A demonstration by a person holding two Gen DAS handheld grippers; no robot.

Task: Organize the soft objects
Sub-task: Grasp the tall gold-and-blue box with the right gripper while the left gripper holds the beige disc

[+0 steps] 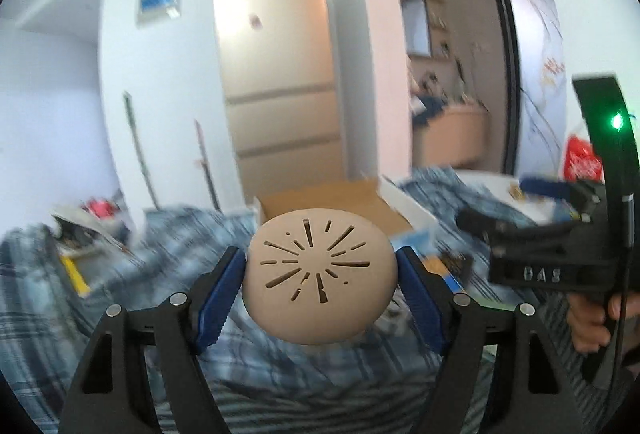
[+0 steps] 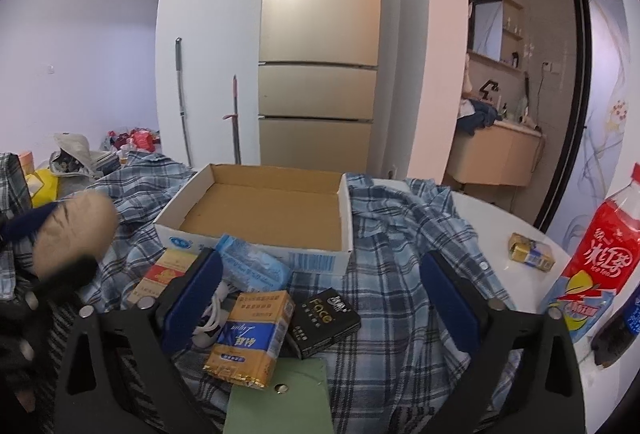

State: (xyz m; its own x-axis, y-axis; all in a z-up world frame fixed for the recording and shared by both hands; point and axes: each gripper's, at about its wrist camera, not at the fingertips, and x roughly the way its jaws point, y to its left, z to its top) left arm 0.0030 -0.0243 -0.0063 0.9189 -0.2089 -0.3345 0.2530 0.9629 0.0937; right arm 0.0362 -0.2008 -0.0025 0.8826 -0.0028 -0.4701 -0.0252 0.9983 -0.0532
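Note:
My left gripper (image 1: 320,266) is shut on a tan squishy bun (image 1: 320,276) with slit marks and holds it up in the air, in front of an open cardboard box (image 1: 360,200). The bun shows blurred at the left of the right wrist view (image 2: 72,230). My right gripper (image 2: 318,274) is open and empty, low over a plaid shirt (image 2: 400,274), just in front of the box (image 2: 264,218). Between its fingers lie an orange-blue tissue pack (image 2: 250,338), a black packet (image 2: 324,318) and a light blue wipes pack (image 2: 252,266).
A red drink bottle (image 2: 596,254) and a dark bottle (image 2: 616,330) stand at the right on a white table (image 2: 492,222). A small yellow packet (image 2: 532,252) lies there. A green card (image 2: 280,398) is near. A fridge (image 2: 320,46) stands behind.

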